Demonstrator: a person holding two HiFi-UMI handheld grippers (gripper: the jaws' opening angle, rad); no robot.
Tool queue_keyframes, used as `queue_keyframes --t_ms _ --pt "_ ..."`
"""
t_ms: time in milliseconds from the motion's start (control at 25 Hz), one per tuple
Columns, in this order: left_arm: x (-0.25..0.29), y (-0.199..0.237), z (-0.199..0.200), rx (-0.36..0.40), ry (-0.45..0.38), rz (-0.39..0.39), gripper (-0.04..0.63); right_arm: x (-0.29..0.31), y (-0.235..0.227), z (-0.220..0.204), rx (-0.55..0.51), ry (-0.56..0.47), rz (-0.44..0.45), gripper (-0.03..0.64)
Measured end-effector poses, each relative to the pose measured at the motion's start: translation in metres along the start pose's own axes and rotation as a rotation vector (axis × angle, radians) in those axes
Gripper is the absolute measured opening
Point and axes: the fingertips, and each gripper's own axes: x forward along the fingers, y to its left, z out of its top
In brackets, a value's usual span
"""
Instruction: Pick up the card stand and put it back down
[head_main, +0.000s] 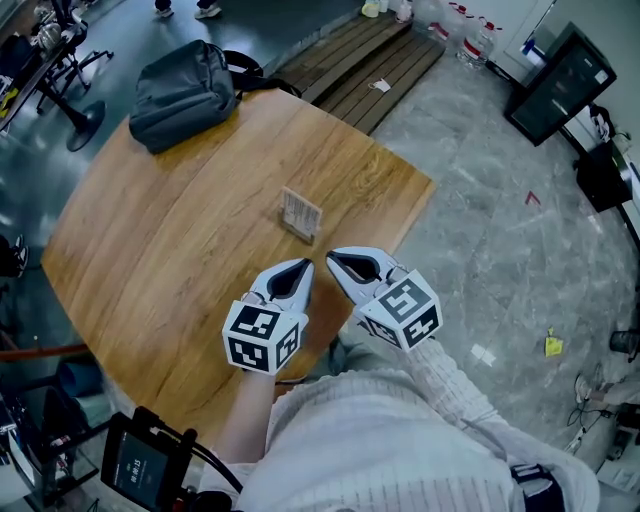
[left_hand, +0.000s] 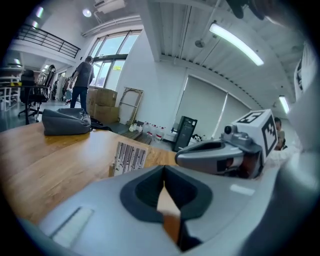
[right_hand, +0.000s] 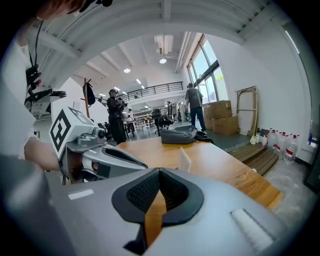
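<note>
Wooden and round, the table (head_main: 140, 260) fills the left of the head view, and the card stand (head_main: 300, 214) stands upright on it near the middle of the frame, apart from both claws. The left gripper (head_main: 303, 268) and the right gripper (head_main: 335, 258) sit side by side just below the stand, each with its jaws pressed together on nothing (each gripper's own view shows the tips meeting with only bare wood behind them). The stand rests untouched, so the step in hand reads as either the reach before the pick-up or the pause after the put-down. A fresh grasp would need one claw to open and advance up the frame until it straddles the card's thin edge. The stand's face carries barcode-like stripes (left_hand: 129, 157), but no readable words.
</note>
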Motion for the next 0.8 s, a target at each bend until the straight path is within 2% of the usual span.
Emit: queue_keyframes --t_ms 320,800 --pt "-0.004 0.004 -0.005 -0.015 0.004 0.005 0.008 -0.003 0.003 0.006 -0.03 0.001 -0.024 -0.001" --pt "-0.004 -0.003 -0.006 -0.004 0.018 -0.011 0.008 -0.01 0.002 -0.001 -0.005 0.017 -0.02 -0.001"
